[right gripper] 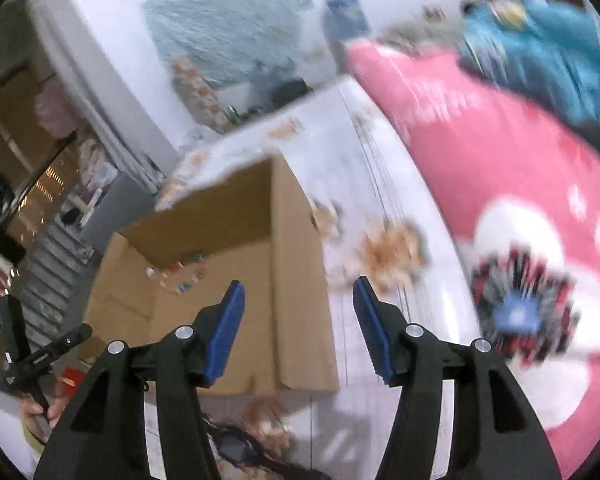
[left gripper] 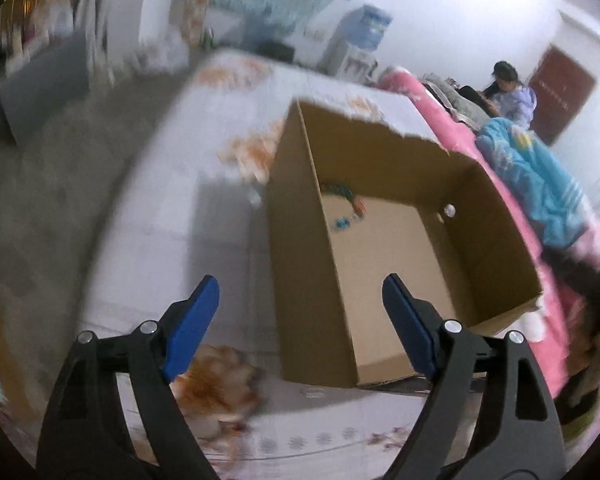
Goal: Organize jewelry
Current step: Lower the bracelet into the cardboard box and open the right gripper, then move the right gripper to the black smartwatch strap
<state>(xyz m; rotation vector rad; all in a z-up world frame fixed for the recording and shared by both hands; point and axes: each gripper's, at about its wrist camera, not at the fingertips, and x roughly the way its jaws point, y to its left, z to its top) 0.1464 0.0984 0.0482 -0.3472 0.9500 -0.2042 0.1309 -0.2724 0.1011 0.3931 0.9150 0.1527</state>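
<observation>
An open cardboard box point(left gripper: 295, 220) stands on a bed with a white flowered sheet point(left gripper: 171, 208). Several small jewelry pieces lie at the box's far end: a green beaded piece point(left gripper: 340, 190), a blue one point(left gripper: 342, 223) and a white bead point(left gripper: 449, 211). My left gripper point(left gripper: 300, 284) hangs open over the box's near left wall, nothing between its blue pads. In the right wrist view the box point(right gripper: 295, 220) shows blurred jewelry point(right gripper: 179, 276) inside. My right gripper point(right gripper: 300, 284) is open and empty above the box's right wall. A dark blurred item point(right gripper: 235, 448) lies on the sheet below it.
A pink blanket point(right gripper: 500, 160) covers the bed right of the box, with a blurred red, black and blue round thing point(right gripper: 520, 312) on it. A blue quilt point(left gripper: 540, 184) lies farther back. A person point(left gripper: 508, 88) sits at the far side. A water dispenser point(left gripper: 364, 36) stands by the wall.
</observation>
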